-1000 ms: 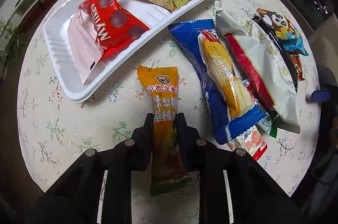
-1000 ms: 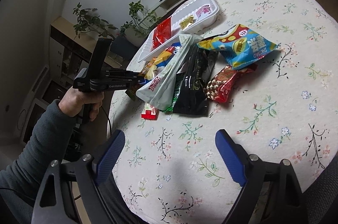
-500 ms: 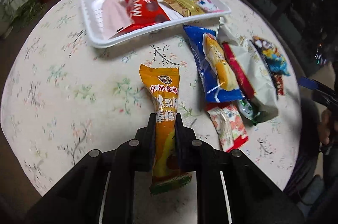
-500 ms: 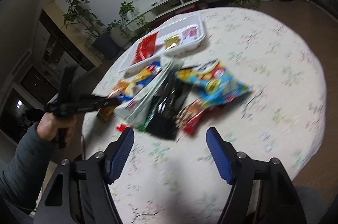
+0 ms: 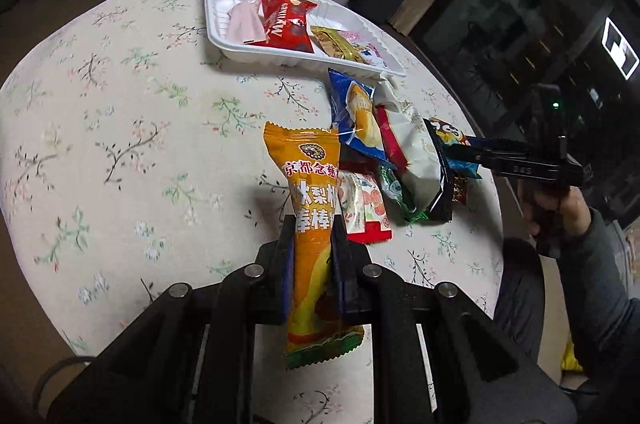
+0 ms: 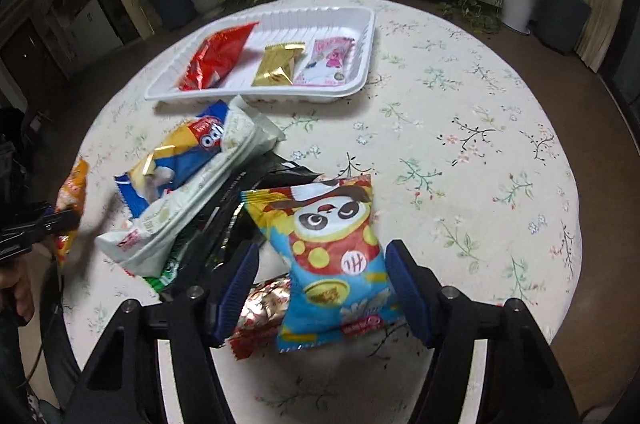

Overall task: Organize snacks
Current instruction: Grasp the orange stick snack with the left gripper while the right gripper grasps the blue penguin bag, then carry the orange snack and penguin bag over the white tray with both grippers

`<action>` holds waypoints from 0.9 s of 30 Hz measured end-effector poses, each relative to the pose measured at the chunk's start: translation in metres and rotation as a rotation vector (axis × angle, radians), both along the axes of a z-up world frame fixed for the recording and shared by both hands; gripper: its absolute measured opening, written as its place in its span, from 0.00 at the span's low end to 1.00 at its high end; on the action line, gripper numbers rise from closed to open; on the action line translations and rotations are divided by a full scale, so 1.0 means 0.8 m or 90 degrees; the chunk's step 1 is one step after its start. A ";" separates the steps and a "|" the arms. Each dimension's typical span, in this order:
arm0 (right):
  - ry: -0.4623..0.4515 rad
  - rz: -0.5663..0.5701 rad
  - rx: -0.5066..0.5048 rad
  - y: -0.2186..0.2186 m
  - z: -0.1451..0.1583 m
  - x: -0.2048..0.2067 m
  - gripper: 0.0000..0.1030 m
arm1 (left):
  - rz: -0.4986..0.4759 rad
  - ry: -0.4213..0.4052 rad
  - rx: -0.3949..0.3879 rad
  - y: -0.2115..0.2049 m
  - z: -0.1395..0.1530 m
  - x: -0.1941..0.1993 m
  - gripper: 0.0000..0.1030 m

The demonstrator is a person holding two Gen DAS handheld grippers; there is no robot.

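Left gripper (image 5: 312, 236): jaws clamped on the orange packet (image 5: 310, 191), pinching it about midway along its length.
Orange packet: held off the floral tablecloth (image 5: 120, 143); long axis runs from 6 o'clock to 12 o'clock in the left wrist view, crimped top end toward 12, green-edged bottom end back between the gripper's arms. In the right wrist view it sits at the far left edge, near 9 o'clock.
White tray (image 6: 362, 79): toward 12 o'clock on the table, long axis lying roughly 9 to 3 in the right wrist view.
Tray contents, left to right: red packet (image 6: 216, 57) slanting from 7 to 1 o'clock; gold packet (image 6: 278, 65) lying roughly 6 to 12; pink packet (image 6: 330, 59) next to it, tilted slightly toward 1.
Loose pile: between the tray and the right gripper, packets overlapping; blue-and-yellow packet (image 6: 180, 155) partly under a white packet (image 6: 192, 199), both angled 7 to 1 o'clock; black packet (image 6: 240, 199) under the white one.
Panda packet (image 6: 332, 248): lying on the pile's right side, long axis near 6 to 12, top end tipped toward 11; it overlaps a shiny red-and-silver packet (image 6: 264, 308).
Right gripper (image 6: 322, 288): jaws partly open and just been closing; the blue pads stand on either side of the panda packet's lower half; whether they touch it I cannot tell.
Person: a hand (image 5: 560, 207) in a grey sleeve at 3 o'clock in the left wrist view.
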State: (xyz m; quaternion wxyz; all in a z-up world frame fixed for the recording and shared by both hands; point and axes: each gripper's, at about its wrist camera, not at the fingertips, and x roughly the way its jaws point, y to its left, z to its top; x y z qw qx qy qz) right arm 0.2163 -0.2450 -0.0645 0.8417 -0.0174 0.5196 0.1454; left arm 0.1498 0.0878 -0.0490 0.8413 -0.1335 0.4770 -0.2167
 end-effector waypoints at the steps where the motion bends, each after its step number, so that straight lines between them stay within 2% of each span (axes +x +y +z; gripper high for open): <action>1: 0.008 0.000 -0.006 0.000 -0.005 0.006 0.67 | 0.005 0.000 -0.001 0.001 -0.001 -0.003 0.13; 4: 0.018 0.002 -0.016 0.001 -0.013 0.012 0.66 | 0.014 0.004 -0.013 0.001 -0.004 -0.007 0.13; 7: 0.028 0.011 -0.020 0.003 -0.020 0.016 0.57 | 0.009 0.007 -0.017 -0.002 -0.006 -0.007 0.13; 10: 0.028 0.013 -0.024 0.006 -0.026 0.017 0.53 | 0.008 0.007 -0.020 -0.004 -0.008 -0.006 0.13; 15: 0.019 0.000 0.016 -0.003 -0.022 0.012 0.40 | 0.010 0.004 -0.023 -0.003 -0.006 -0.006 0.13; 17: 0.011 -0.009 0.023 -0.007 -0.020 0.008 0.39 | 0.012 0.002 -0.028 -0.002 -0.003 -0.005 0.13; 27: -0.027 -0.093 0.138 -0.060 0.009 -0.011 0.39 | 0.041 -0.014 -0.046 0.026 0.020 0.010 0.13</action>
